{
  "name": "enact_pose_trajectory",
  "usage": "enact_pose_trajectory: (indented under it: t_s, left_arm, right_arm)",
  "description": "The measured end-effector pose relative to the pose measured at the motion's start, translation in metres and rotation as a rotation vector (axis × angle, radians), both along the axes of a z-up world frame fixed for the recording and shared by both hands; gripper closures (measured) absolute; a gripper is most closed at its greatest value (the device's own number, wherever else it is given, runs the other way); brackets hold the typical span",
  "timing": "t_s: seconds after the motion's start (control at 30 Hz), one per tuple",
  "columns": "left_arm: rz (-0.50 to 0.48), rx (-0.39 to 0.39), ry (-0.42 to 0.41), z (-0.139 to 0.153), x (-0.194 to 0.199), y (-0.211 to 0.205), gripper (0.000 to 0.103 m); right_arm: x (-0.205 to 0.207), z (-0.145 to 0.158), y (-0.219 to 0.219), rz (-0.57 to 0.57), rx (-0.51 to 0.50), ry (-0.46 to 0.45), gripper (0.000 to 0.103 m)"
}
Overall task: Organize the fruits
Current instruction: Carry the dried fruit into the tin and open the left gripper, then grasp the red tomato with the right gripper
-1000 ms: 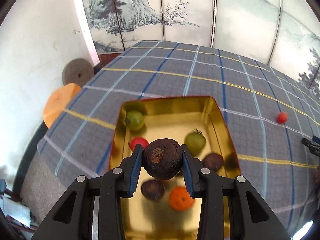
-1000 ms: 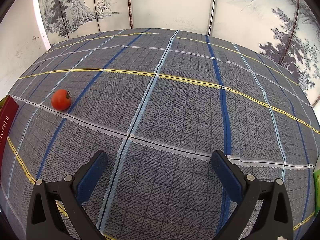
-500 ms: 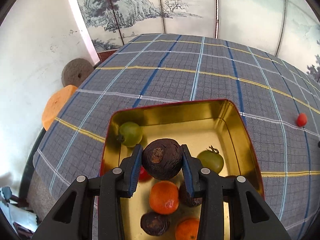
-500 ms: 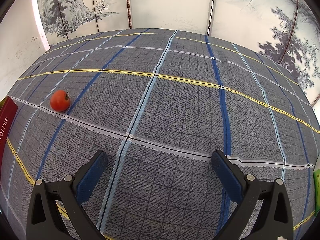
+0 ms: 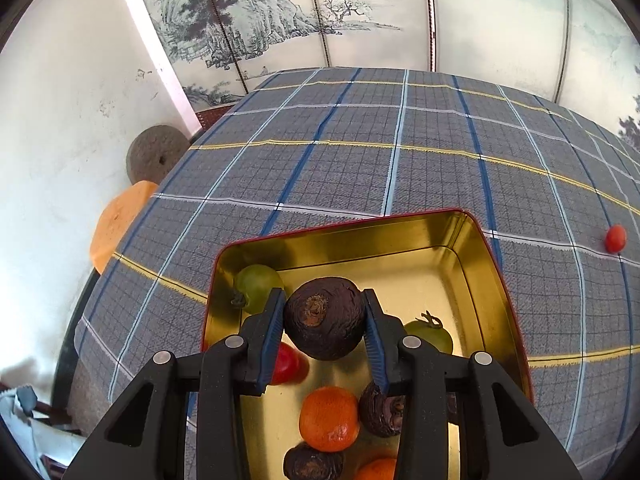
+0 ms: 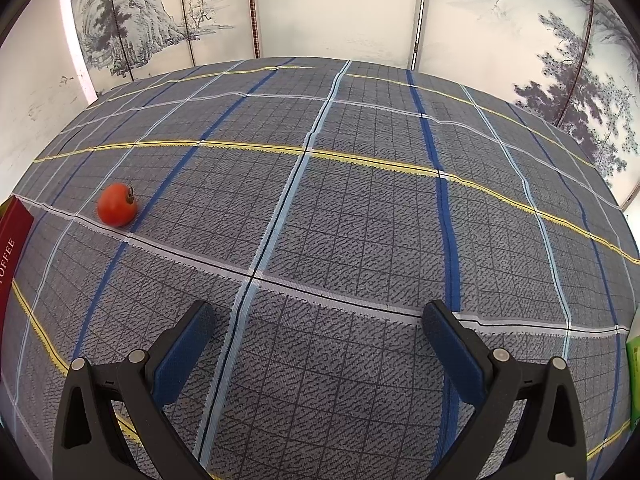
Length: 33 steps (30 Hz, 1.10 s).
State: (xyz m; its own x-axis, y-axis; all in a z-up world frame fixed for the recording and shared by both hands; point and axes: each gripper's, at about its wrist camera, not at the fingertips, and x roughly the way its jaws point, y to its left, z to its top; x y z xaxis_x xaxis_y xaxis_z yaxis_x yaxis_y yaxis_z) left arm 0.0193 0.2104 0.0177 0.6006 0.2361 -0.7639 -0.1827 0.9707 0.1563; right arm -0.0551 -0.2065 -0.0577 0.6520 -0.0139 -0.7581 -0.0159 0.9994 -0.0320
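Left wrist view: left gripper (image 5: 324, 330) clenched on a dark brown wrinkled fruit (image 5: 324, 318), blue pads pressing its two sides, centre of frame. Fruit hangs above the gold tin (image 5: 440, 236), over its mid/near part, not touching the tin floor as far as I can tell. Judgement: held there for a drop into the tin w/ the rest of the fruit; open floor lies in the far half, upper right of the tin.

Fruit look: roundish, matte, deep brown-purple, shrivelled skin, rough paler stem scar facing the camera. Prob. firm enough, since the pads don't dent it visibly.

Already in tin: green tomato (image 5: 258, 286) at far-left corner, 2nd green tomato (image 5: 430, 334) right of the fingers, red fruit (image 5: 288, 364) partly hidden behind the left finger, orange (image 5: 330, 418) low centre w/ another dark fruit (image 5: 380, 408) touching its right side, more dark + orange pieces cut off at the bottom edge.

Right wrist view: right gripper (image 6: 318, 344) released, fingers wide apart, nothing between them, over the checked cloth on the table (image 6: 360, 220). Red tomato (image 6: 117, 205) sits alone on the cloth, left of frame, well apart from the fingers, near the tin's red outer wall at the left edge. Judgement: last loose piece, likely next pick for this side.
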Motion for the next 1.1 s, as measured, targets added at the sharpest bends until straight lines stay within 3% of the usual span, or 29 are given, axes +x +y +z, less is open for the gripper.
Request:
enact_pose_trajectory:
  t_s: [0.2,0.23,0.33,0.5,0.6,0.8,0.9,1.1]
  left_arm:
    - [0.014,0.03,0.02,-0.007,0.005,0.001,0.063]
    - [0.02,0.033,0.026,-0.008,0.006,0.001,0.059]
    - [0.035,0.042,0.015,-0.007,0.004,0.001,0.037]
    - [0.036,0.04,-0.013,0.002,-0.01,-0.004,0.034]
    - [0.029,-0.014,-0.07,0.02,-0.035,-0.011,0.034]
    - [-0.016,-0.071,-0.153,0.039,-0.085,-0.039,0.034]
    - [-0.063,-0.099,-0.173,0.042,-0.107,-0.058,0.034]
    - [-0.112,-0.112,-0.202,0.045,-0.133,-0.081,0.033]
  right_arm:
    - [0.001,-0.001,-0.001,-0.001,0.0,0.0,0.0]
    - [0.001,-0.001,-0.001,-0.001,0.0,0.0,0.0]
    - [0.0,-0.001,-0.001,-0.001,0.001,0.0,0.0]
    - [-0.001,0.001,-0.001,0.014,0.021,-0.009,0.0]
    - [-0.007,0.008,0.002,0.074,0.112,-0.06,0.002]
    - [-0.005,0.028,0.041,0.307,0.217,-0.118,0.006]
    - [0.008,0.029,0.065,0.392,0.193,-0.107,0.023]
    - [0.031,0.022,0.102,0.494,0.151,-0.082,0.037]
